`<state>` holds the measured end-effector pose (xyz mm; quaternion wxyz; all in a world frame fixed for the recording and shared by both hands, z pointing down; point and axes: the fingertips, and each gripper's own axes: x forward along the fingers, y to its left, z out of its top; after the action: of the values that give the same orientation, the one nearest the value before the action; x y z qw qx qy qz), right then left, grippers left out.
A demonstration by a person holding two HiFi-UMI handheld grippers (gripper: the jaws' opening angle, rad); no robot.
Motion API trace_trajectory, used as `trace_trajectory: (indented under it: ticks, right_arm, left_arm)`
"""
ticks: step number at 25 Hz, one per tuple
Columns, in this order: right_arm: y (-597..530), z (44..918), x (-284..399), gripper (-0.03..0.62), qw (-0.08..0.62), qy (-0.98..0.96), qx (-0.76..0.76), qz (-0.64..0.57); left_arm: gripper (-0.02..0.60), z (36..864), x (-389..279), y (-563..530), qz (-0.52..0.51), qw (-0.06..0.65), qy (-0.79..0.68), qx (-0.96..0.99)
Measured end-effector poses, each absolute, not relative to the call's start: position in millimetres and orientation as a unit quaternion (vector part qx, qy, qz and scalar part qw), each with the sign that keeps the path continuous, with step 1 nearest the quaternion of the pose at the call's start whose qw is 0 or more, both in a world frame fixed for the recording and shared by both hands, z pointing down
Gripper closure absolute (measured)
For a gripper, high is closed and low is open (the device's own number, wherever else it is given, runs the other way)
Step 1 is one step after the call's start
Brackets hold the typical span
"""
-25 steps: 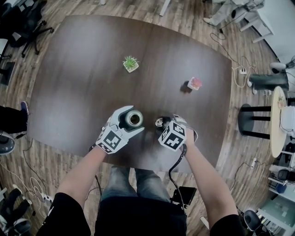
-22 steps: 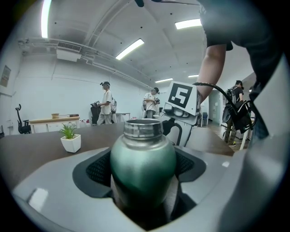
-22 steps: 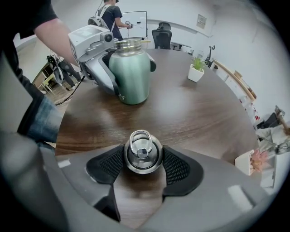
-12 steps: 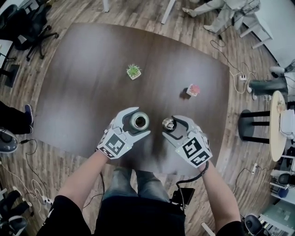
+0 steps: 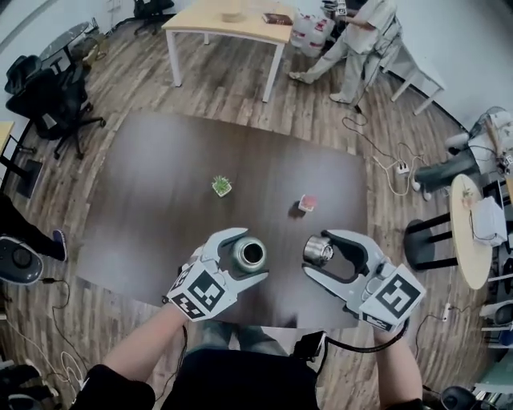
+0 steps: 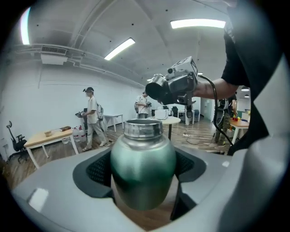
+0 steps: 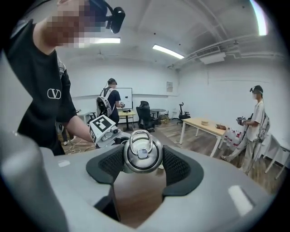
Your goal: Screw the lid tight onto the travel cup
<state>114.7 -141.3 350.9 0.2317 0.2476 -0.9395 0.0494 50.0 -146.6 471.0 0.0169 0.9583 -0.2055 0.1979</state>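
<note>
My left gripper (image 5: 244, 255) is shut on the green metal travel cup (image 5: 249, 255), held upright in the air above the dark table (image 5: 152, 200); its steel mouth (image 6: 142, 128) is bare. In the left gripper view the cup (image 6: 142, 170) sits between the two black pads. My right gripper (image 5: 324, 253) is shut on the steel lid (image 5: 317, 250), held level beside the cup, a short way to its right. In the right gripper view the lid (image 7: 142, 152) shows its top with a ring handle, pressed between both pads. Lid and cup are apart.
A small potted plant (image 5: 221, 186) and a pink-topped small box (image 5: 307, 202) stand on the table beyond the grippers. A light wooden table (image 5: 228, 24), office chairs (image 5: 52, 100) and a standing person (image 5: 357, 40) are further back. A round side table (image 5: 465, 232) stands to the right.
Both grippers have risen well above the table with cup and lid in them. The right gripper has turned from pointing down at the table to nearly level, facing the cup.
</note>
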Motion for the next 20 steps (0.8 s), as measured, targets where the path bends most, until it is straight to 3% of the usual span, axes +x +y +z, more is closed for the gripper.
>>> trace_trajectory:
  ticks: [3, 12, 20]
  right_arm:
    - [-128.7, 342.7, 108.2, 0.321, 0.264, -0.938, 0.221, 0.039]
    - [-106.2, 363.4, 74.9, 0.321, 0.463, -0.884, 0.036, -0.053]
    - [-106.7, 380.0, 72.0, 0.321, 0.524, -0.849, -0.022, -0.063]
  left_arm:
    - [0.204, 461.2, 68.7, -134.2, 0.222, 0.009, -0.184, 0.957]
    - [0.204, 447.5, 108.8, -120.1, 0.228, 0.005, -0.155, 0.961]
    - [0.204, 438.1, 109.5, -124.4, 0.239, -0.018, -0.15, 0.959]
